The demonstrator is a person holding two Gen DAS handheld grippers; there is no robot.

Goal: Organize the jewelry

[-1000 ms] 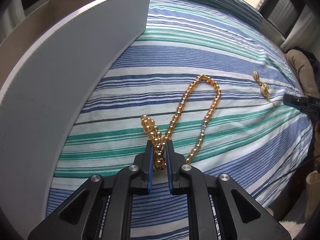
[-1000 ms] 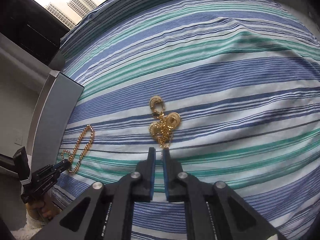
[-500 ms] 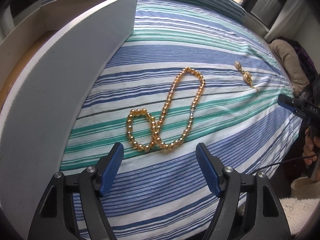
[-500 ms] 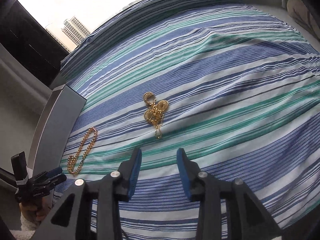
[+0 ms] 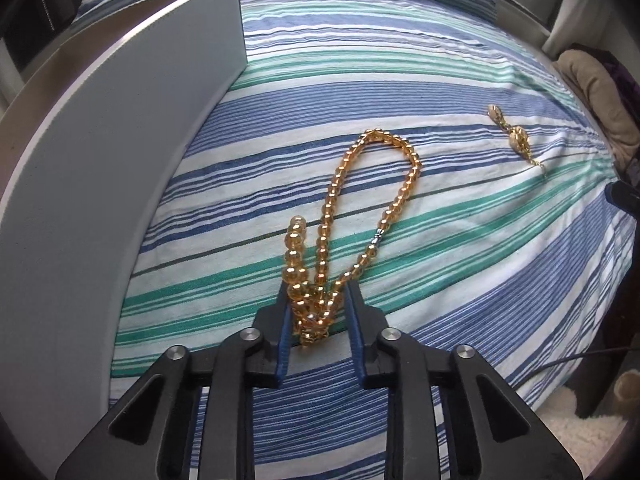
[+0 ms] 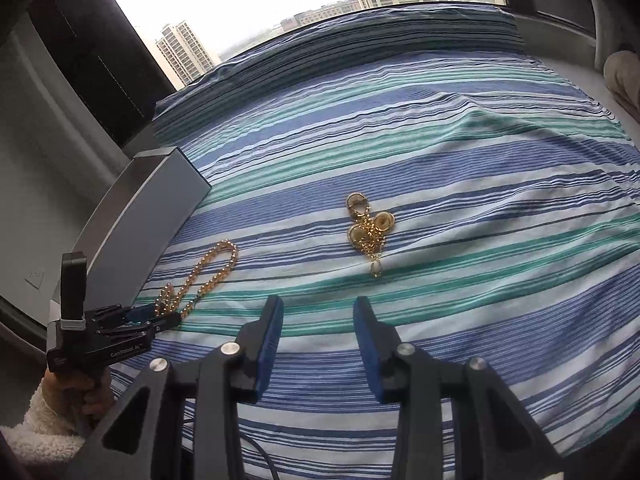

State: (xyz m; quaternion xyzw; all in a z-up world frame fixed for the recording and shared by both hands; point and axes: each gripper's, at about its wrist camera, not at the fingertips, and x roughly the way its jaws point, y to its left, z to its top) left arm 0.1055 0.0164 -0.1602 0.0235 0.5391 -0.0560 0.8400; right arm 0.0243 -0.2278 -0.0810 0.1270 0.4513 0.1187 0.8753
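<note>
An amber bead necklace (image 5: 372, 204) lies on the striped bedspread (image 5: 440, 80). My left gripper (image 5: 318, 302) has its jaws closed around the bunched near end of the necklace, beads pressed between the blue pads. The necklace also shows in the right wrist view (image 6: 208, 272), with the left gripper (image 6: 160, 318) at its near end. A gold chain piece with round pendants (image 6: 370, 232) lies in the middle of the bed; it also shows in the left wrist view (image 5: 516, 140). My right gripper (image 6: 318, 308) is open and empty, a little short of the gold piece.
A white open box (image 5: 100, 140) stands on the bed at the left, its wall close to the necklace; it also shows in the right wrist view (image 6: 148, 216). A beige cloth (image 5: 596, 92) lies off the bed's right side. Windows are behind the bed.
My left gripper opened and backed off, then came forward and closed on the necklace's bunched end. My right gripper opened and drew back from the gold piece.
</note>
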